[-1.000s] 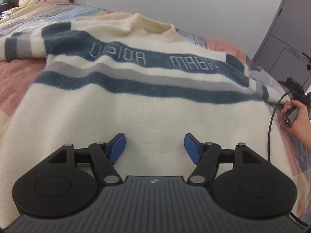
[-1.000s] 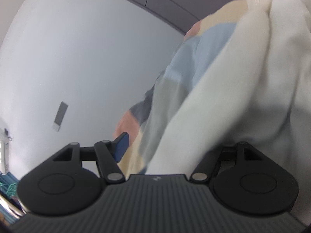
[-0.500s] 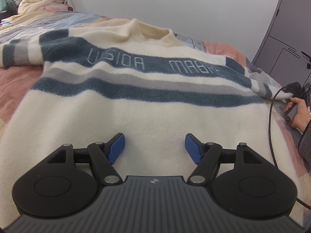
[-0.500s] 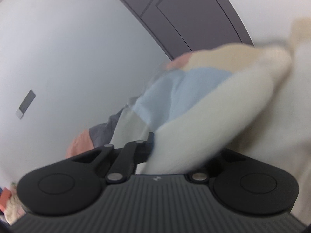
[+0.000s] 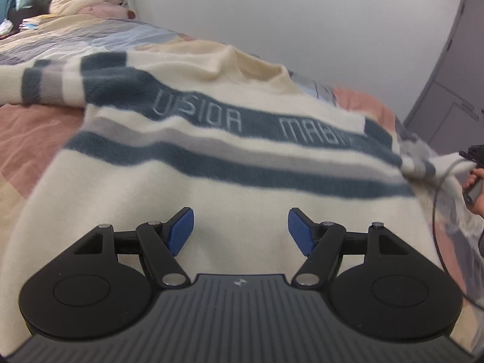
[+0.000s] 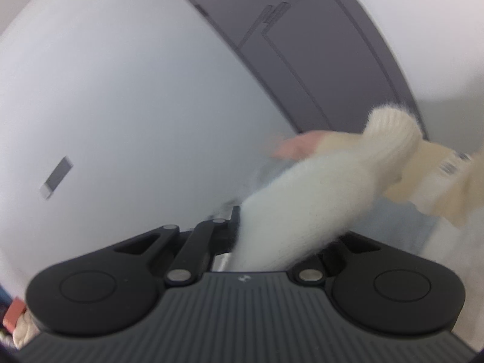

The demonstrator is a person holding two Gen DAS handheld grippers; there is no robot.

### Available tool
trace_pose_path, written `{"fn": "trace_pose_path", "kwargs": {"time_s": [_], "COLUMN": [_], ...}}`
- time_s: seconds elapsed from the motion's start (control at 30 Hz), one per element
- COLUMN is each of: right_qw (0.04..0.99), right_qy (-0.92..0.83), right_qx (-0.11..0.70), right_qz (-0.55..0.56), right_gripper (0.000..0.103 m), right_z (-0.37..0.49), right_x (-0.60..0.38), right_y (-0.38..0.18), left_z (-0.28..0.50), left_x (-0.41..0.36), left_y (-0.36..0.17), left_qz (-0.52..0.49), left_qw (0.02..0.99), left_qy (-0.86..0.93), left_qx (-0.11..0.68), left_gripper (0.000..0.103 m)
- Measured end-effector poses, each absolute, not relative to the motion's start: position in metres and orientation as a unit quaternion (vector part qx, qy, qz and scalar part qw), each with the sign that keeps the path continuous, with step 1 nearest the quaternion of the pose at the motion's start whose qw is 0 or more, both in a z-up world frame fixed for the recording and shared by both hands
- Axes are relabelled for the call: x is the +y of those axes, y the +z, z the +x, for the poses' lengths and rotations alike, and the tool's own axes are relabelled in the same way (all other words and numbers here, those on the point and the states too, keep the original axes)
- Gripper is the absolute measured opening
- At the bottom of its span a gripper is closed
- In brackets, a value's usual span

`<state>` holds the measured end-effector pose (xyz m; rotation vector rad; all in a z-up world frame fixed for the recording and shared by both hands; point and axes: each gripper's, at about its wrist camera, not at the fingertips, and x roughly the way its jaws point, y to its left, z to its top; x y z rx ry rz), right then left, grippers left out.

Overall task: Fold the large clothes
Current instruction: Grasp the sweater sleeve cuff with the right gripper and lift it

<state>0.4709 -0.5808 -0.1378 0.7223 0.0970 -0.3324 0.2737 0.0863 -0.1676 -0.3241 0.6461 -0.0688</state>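
Observation:
A cream sweater (image 5: 193,193) with dark blue and grey stripes and pale lettering lies spread face up on the bed, collar at the far side. My left gripper (image 5: 240,227) hovers open over its lower front, blue pads apart with only flat fabric beneath. At the right edge of the left wrist view a hand (image 5: 475,187) holds the other gripper at the sweater's right sleeve. In the right wrist view my right gripper (image 6: 242,227) is shut on that cream sleeve (image 6: 302,199), which rises out of the jaws toward its ribbed cuff (image 6: 393,133). Its fingertips are hidden by the fabric.
The bed wears a patchwork cover (image 5: 33,139) of pink, blue and cream. Bedding and clutter (image 5: 78,0) are piled at the far left corner. A white wall (image 5: 302,15) runs behind the bed, with a grey cabinet (image 5: 453,90) at the right. A black cable (image 5: 435,211) trails by the hand.
My right gripper closed on the sleeve and lifted it off the bed, rolling as it rose. The sweater's right shoulder is now tugged toward the right. The left gripper stayed put and open.

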Motion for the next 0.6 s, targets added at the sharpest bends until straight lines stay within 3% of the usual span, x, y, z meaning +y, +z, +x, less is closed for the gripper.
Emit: {"fn": "trace_pose_path", "kwargs": {"time_s": [0.4,0.6], "right_qw": [0.979,0.989], "right_qy": [-0.029,0.062], "right_qx": [-0.028,-0.053], "right_qz": [0.199,0.119], "right_gripper": [0.011,0.011], "right_z": [0.422,0.364], "right_x": [-0.433,-0.33], "right_y": [0.028,0.068], "left_z": [0.247,0.232], "left_x": [0.13,0.142], "left_y": [-0.131,-0.118], "left_qz": [-0.197,-0.209], "left_qw": [0.943,0.942], "left_qy": [0.026,0.018], "left_qx": [0.266,0.263], "left_gripper": [0.074,0.074]}}
